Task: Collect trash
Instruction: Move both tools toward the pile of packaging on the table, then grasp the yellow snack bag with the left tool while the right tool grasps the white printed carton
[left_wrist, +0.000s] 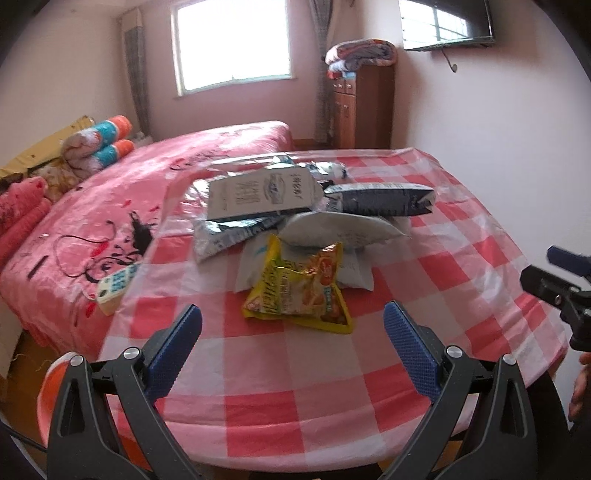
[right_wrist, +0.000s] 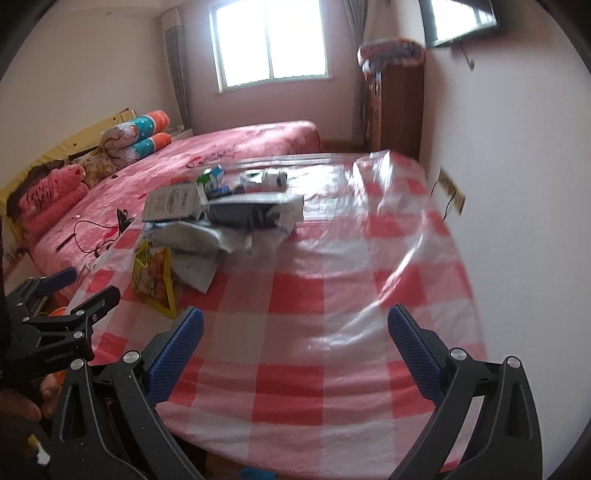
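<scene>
A pile of trash lies on a table with a pink-and-white checked cloth (left_wrist: 317, 373). Nearest is a yellow snack packet (left_wrist: 299, 291), behind it white plastic bags (left_wrist: 340, 230), a grey-white carton (left_wrist: 258, 194) and a dark carton (left_wrist: 380, 199). My left gripper (left_wrist: 293, 350) is open and empty, just short of the yellow packet. In the right wrist view the pile sits at the left: yellow packet (right_wrist: 153, 275), white bags (right_wrist: 199, 245), cartons (right_wrist: 255, 212). My right gripper (right_wrist: 295, 354) is open and empty over bare cloth (right_wrist: 332, 295), right of the pile.
A bed with a pink cover (left_wrist: 110, 206) stands left of the table, with a remote control (left_wrist: 114, 286) and a cable on it. Rolled bedding (left_wrist: 96, 144) lies at its head. A wooden cabinet (left_wrist: 362, 107) stands at the far wall. A wall (right_wrist: 517, 184) runs along the table's right side.
</scene>
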